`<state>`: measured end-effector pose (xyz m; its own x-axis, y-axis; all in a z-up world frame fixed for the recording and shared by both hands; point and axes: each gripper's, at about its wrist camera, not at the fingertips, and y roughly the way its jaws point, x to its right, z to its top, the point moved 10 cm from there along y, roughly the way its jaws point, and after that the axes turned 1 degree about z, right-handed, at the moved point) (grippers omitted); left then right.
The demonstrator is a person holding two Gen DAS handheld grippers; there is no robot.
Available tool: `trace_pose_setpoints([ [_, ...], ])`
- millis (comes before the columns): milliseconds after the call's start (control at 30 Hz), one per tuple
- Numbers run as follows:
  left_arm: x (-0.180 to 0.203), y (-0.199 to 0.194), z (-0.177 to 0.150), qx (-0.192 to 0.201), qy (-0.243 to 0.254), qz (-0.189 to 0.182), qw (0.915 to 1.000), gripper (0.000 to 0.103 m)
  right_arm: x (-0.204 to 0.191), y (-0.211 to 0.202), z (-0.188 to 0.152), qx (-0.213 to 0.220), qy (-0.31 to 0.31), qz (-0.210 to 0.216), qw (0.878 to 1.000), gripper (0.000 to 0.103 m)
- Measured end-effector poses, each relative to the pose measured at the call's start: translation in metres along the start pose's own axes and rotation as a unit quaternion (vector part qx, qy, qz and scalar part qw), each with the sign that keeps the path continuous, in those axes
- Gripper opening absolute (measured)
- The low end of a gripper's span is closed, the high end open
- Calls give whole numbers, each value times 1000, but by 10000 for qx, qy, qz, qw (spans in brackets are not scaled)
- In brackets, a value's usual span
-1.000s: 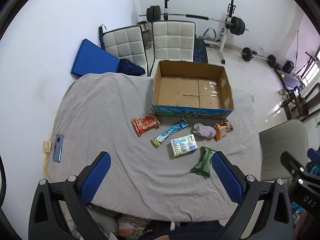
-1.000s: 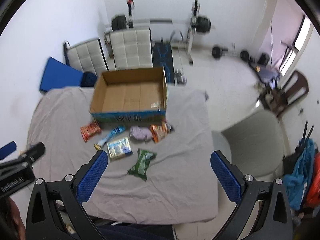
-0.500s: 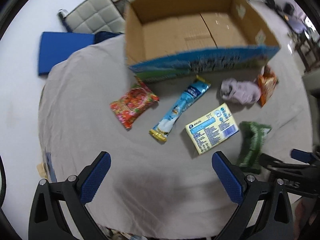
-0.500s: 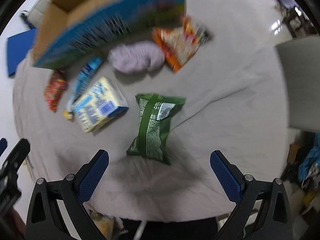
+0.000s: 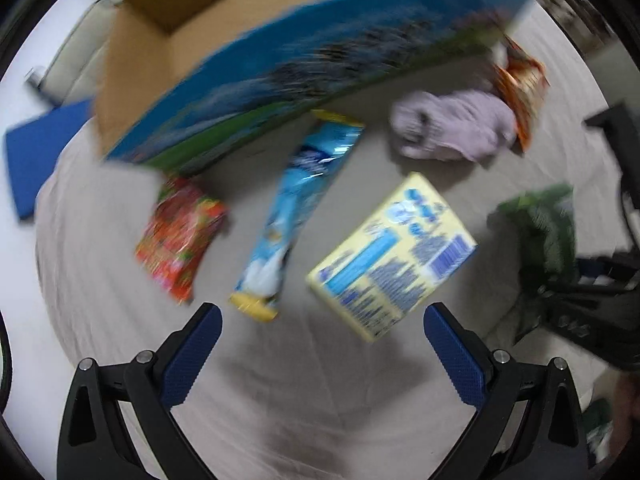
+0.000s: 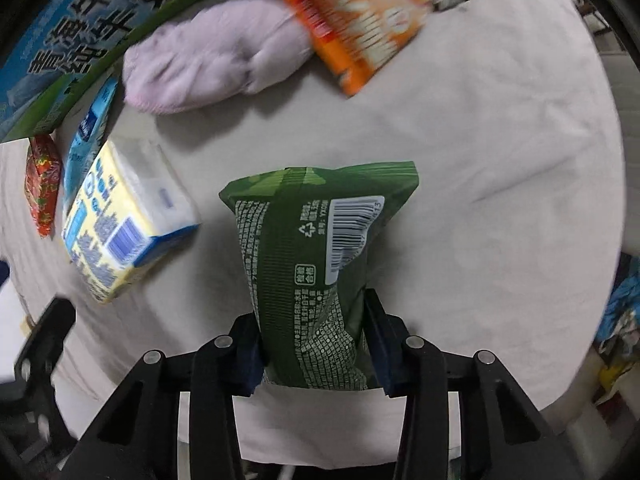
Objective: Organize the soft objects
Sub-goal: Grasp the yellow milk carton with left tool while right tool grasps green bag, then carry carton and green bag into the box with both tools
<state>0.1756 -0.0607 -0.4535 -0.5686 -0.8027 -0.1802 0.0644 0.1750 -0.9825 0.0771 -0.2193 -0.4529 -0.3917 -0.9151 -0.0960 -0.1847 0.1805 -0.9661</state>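
And there's the catch: the right tool (image 6: 314,344) has dropped right down from its high view over the room and its jaws have just been closing, and now the blue pads pinch the lower end of the green snack pouch (image 6: 316,256) from both sides. A second ago that pouch lay loose on the grey cloth-covered surface (image 6: 500,168); now it's gripped, crinkly film bulging above the squeeze, barcode side up, though it looks not yet lifted.

Over on the other side, the left tool (image 5: 322,334) has sunk close too, jaws spread wide with nothing between them, hovering near the foot of the long blue foil sachet (image 5: 298,216) and the yellow tissue pack (image 5: 394,252). It looks ready to pick next.

Still on the cloth: a glossy red candy bag (image 5: 180,238), a fuzzy lilac cloth bundle (image 6: 216,64), rumpled and plush, and an orange snack bag (image 6: 360,16) overlapping its edge. Behind them stands the open cardboard box (image 5: 248,92), blue and green print on its front wall, the likely home for all of it. First item secured, so the sorting is only beginning.
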Motion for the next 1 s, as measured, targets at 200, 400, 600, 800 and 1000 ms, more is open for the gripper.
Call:
trace_pose_setpoints([
  [200, 40, 40, 21, -459, 1108, -80, 9928, 103, 28, 10, -2, -67, -175, -353, 9992, 45],
  [400, 49, 65, 19, -669, 981, -291, 9925, 75, 37, 35, -7, -190, -236, -298, 9991, 45],
  [600, 27, 70, -13, -1261, -1685, -1127, 9711, 68, 33, 36, 7, -231, -452, -280, 9983, 45],
  [800, 46, 90, -47, -1559, -2875, -1821, 9273, 67, 19, 46, 2, -193, -972, -256, 9948, 45],
  [1000, 53, 109, -43, -1431, -2730, -1496, 9395, 68, 19, 49, -3, -205, -991, -258, 9945, 49],
])
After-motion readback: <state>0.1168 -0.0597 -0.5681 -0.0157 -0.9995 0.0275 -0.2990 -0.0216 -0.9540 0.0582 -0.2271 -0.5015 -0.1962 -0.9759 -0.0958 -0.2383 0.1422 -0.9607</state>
